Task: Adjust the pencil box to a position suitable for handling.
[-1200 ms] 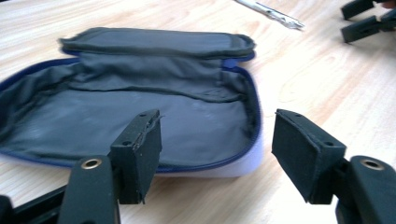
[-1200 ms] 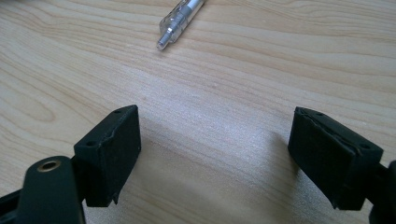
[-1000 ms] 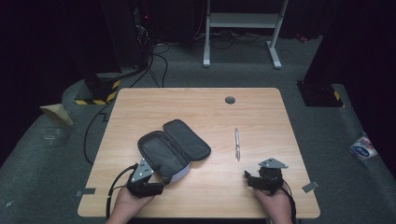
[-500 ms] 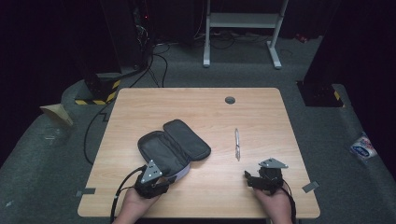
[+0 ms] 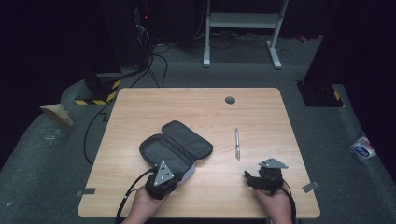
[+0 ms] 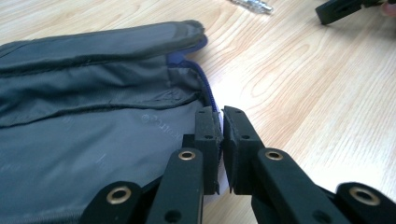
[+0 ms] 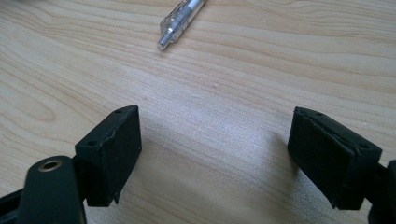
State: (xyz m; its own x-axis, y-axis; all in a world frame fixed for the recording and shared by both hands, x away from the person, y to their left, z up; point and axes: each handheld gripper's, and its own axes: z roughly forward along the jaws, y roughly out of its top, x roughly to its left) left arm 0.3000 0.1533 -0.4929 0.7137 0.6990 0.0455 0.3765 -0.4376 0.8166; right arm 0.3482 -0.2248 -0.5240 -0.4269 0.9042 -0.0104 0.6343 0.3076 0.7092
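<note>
- Dark floor and cables surrounded a pale wooden worktop [image 5: 140, 116] that carried 3 things of interest: a pouch, a pen and a small round grommet [image 5: 229, 100].
- Left tongs [image 6: 220, 122] were clenched on the near rim of the open grey pencil case [image 5: 175, 148], with its blue zip edge pinched between the jaws.
- Right tongs [image 7: 212, 154] stood released, jaws wide apart, resting low over bare wood near the front edge.
- Just beyond them lay the clear pen [image 7: 182, 21], apart from the case, pointing roughly away from the person.
- Risk, as I judged it: the thin fabric rim could slip from the left grip if pulled, and the round pen could roll if the right jaws nudged it off-centre.
</note>
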